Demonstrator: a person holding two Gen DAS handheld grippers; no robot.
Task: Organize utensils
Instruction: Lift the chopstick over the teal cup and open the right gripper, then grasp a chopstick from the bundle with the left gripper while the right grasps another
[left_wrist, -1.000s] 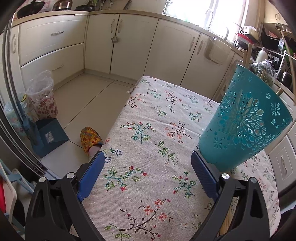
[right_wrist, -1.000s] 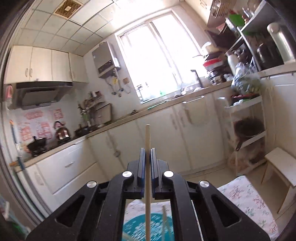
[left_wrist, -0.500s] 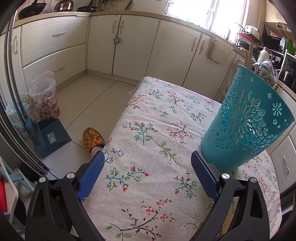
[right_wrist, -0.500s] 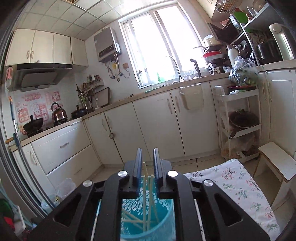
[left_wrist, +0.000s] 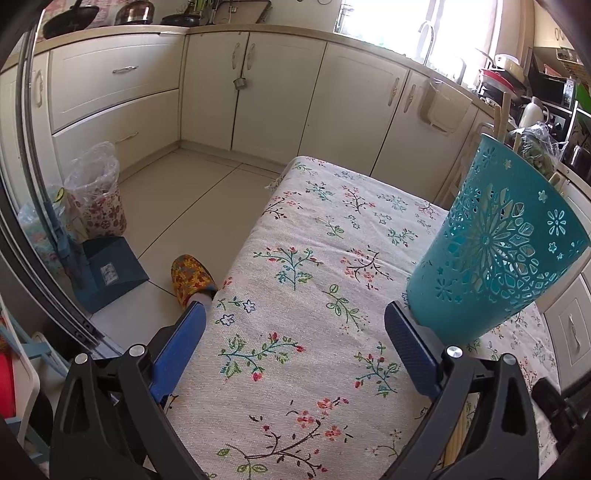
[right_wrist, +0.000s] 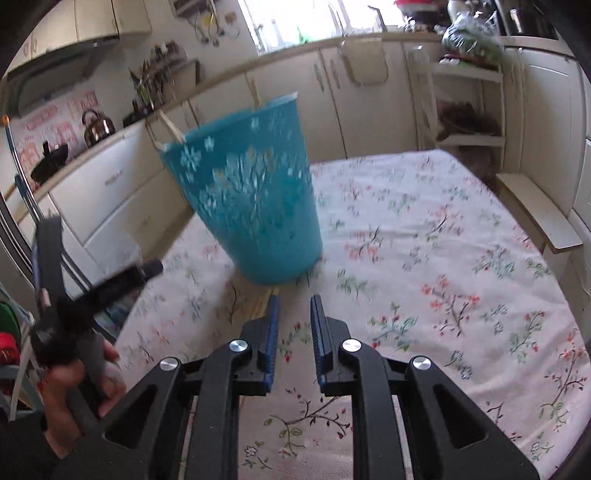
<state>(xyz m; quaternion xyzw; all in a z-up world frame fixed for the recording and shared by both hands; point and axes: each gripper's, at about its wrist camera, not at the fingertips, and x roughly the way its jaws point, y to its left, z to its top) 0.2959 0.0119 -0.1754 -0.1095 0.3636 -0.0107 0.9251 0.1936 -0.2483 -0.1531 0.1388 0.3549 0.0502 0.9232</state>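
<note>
Left tool (left_wrist: 295, 334): jaws wide apart, empty, beside basket (left_wrist: 495, 254). Chopsticks (right_wrist: 255, 304) flat on surface (right_wrist: 424, 236) at basket foot: light, stiff, thin, roll easily; pinch mid-length. Right tool (right_wrist: 293, 314): jaws just opening, slightly apart, empty.

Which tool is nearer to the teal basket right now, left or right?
Left. The left tool has its right finger right beside the teal basket base, apparently touching. The right tool, open and empty, hangs a little short of the basket, over the tablecloth.
</note>
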